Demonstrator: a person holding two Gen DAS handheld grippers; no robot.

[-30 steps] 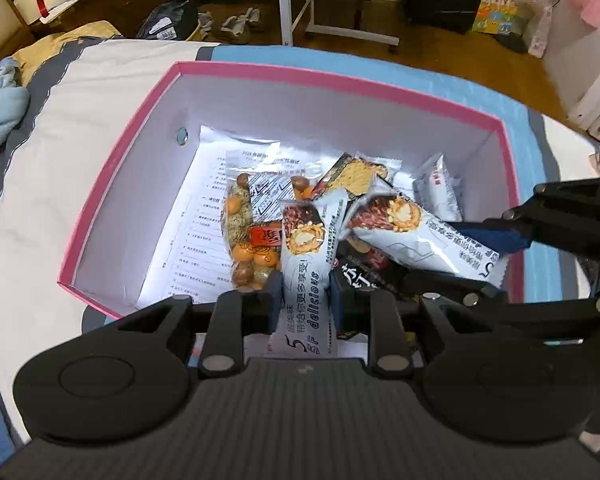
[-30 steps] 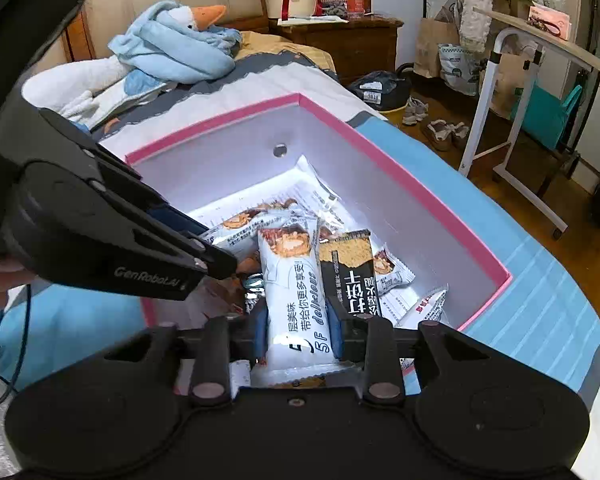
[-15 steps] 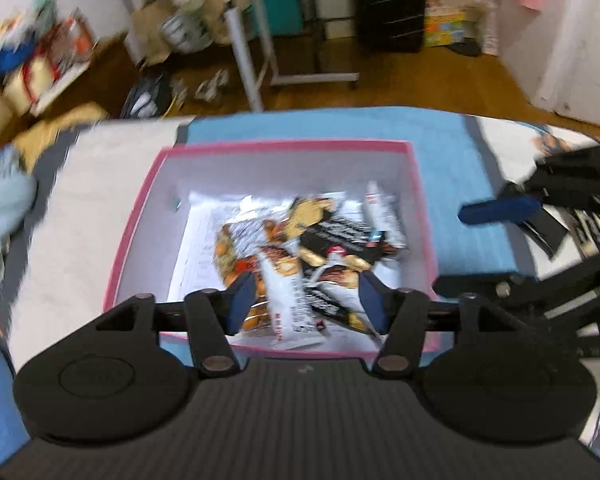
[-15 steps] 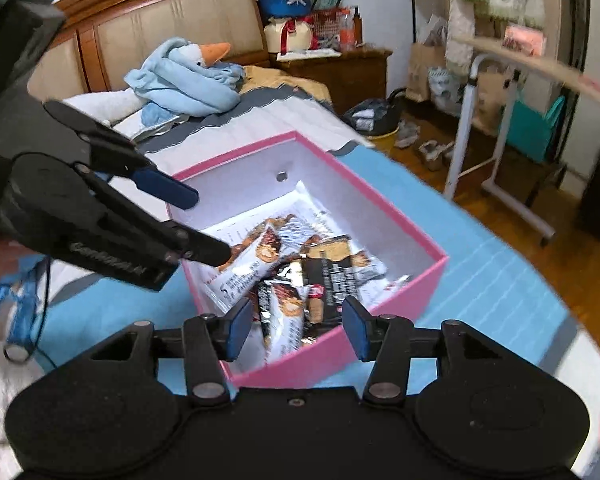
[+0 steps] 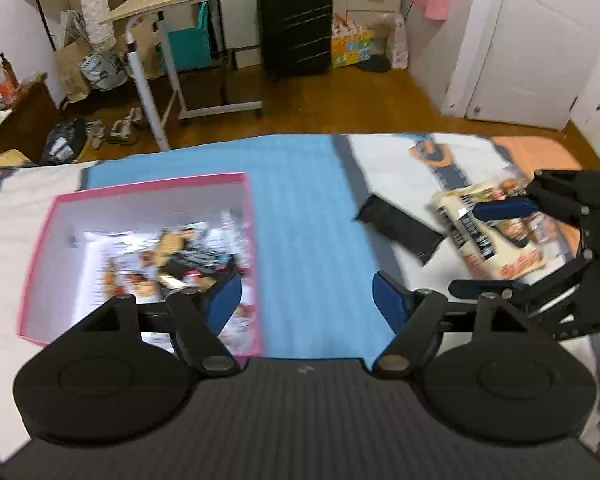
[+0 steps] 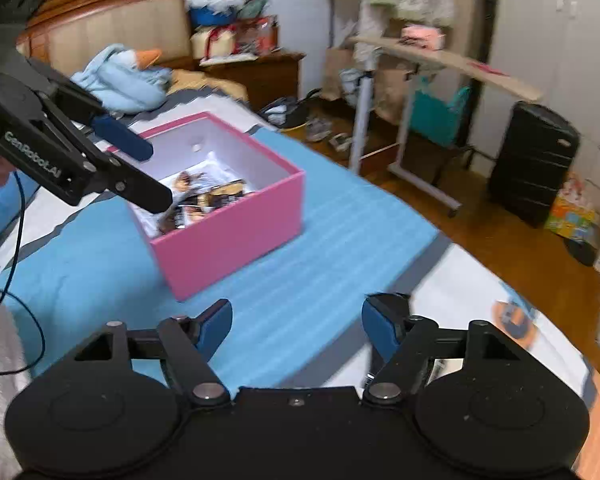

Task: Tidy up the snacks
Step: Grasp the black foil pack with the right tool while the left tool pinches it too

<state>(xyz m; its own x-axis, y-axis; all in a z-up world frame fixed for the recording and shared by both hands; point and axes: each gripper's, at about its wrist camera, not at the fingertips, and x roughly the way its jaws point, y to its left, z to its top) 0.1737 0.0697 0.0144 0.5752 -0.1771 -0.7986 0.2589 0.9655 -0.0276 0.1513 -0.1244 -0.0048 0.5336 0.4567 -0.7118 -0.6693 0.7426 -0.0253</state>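
Both my left gripper (image 5: 306, 296) and right gripper (image 6: 296, 326) have just spread apart, empty, and I judge the black packet (image 5: 398, 228) lying right of the box (image 5: 150, 186) light, crinkly, slippery, best pinched across its middle.

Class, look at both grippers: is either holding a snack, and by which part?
Nothing is held. The left gripper and right gripper have just been opening; their jaws stand apart and empty above the bed, and the snacks lie in the pink box.
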